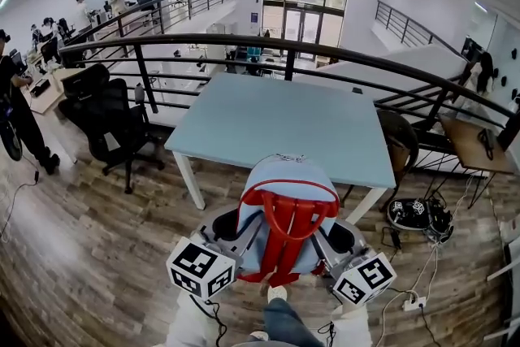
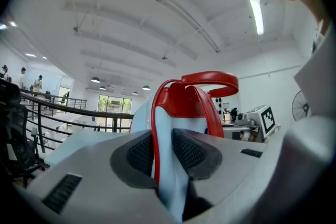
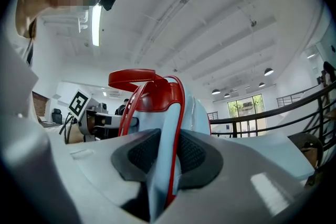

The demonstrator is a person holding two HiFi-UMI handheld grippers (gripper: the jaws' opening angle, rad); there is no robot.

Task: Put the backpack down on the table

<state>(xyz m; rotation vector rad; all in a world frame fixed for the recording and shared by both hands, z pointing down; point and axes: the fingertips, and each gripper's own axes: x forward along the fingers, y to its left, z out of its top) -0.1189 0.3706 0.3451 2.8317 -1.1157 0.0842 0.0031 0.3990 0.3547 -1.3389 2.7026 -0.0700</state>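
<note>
Two grippers: each one grips the backpack [image 1: 286, 187] at one side, and it hangs between them.
Left gripper [image 2: 164, 150]: its dark pads are pressed on the light blue side panel with the red piping, and the fabric fills the gap completely.
Right gripper [image 3: 167, 157]: it has the same hold on the opposite side, with its pads closed against the blue fabric and its red edge.
Backpack place: it is in the air, upright, in front of the near edge of the table [image 1: 268, 122]. In the head view its top overlaps this edge, but I cannot tell if any part is really above the tabletop.
Red straps [image 1: 288, 232]: they face the person and hang down loose. The red handle [image 2: 210, 80] stands up on top.
Table: it has a light blue top. A small dark thing [image 1: 357, 91] lies near the far right side, too small to name.
Done, in my judgement: the bag is off the floor and close to the table.
Left to do, in my judgement: carry it forward over the top, lower it until the bottom rests, then open both grips.
Risk: the bag may tip over when released, because it looks soft and stands tall.
</note>
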